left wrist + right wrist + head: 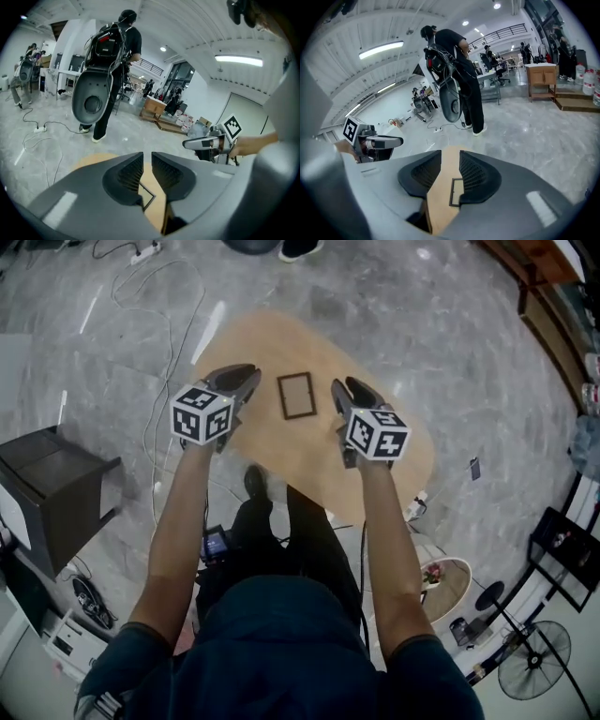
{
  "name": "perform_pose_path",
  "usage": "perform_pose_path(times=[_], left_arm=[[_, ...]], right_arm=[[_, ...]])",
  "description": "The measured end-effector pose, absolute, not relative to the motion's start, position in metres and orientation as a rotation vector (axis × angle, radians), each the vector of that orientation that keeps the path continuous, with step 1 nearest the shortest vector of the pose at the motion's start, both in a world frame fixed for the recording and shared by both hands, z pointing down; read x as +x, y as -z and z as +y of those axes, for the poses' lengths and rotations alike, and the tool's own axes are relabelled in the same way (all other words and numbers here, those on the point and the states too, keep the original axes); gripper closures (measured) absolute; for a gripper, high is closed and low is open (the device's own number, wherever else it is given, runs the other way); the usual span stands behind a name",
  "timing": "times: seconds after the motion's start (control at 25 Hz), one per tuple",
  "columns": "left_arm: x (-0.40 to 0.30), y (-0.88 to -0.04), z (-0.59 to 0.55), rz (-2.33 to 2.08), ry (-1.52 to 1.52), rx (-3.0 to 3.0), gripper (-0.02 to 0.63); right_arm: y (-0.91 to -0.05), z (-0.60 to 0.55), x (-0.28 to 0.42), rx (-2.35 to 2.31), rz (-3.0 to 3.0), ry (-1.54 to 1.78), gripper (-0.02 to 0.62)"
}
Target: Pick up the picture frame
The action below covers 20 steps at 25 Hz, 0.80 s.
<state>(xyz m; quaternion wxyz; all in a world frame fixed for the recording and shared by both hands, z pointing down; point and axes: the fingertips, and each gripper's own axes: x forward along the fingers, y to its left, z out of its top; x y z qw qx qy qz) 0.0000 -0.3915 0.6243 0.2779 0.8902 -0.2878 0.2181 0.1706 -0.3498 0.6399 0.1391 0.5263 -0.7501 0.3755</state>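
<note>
A thin dark picture frame (296, 396) lies flat near the middle of the light wooden table (281, 343). My left gripper (247, 378) hovers just left of the frame, and my right gripper (343, 388) just right of it; neither touches it. In the left gripper view the jaws (147, 159) stand a narrow gap apart, with a corner of the frame (148, 198) showing below them. In the right gripper view the jaws (450, 157) stand wider apart, with the frame (456, 192) partly behind the right finger. Nothing is between either pair.
A black box-like stand (52, 484) is on the floor at the left, and cables (150, 296) run behind it. A small round table with flowers (442, 583) and a fan (534, 662) are at the right. A person with a backpack (112, 51) stands beyond the table.
</note>
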Motion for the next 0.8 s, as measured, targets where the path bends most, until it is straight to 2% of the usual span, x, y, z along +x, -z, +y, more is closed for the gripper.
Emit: perform_pose_path(times=[0.48, 0.8], left_arm=[[0.002, -0.797, -0.382, -0.734, -0.642, 2.091, 0.540], [0.002, -0.875, -0.373, -0.721, -0.692, 1.978, 0.538]], right_arm=[[-0.805, -0.355, 0.148, 1.407, -1.999, -1.282, 0.492], [-0.891, -0.348, 0.135, 1.309, -1.887, -1.359, 0.492]])
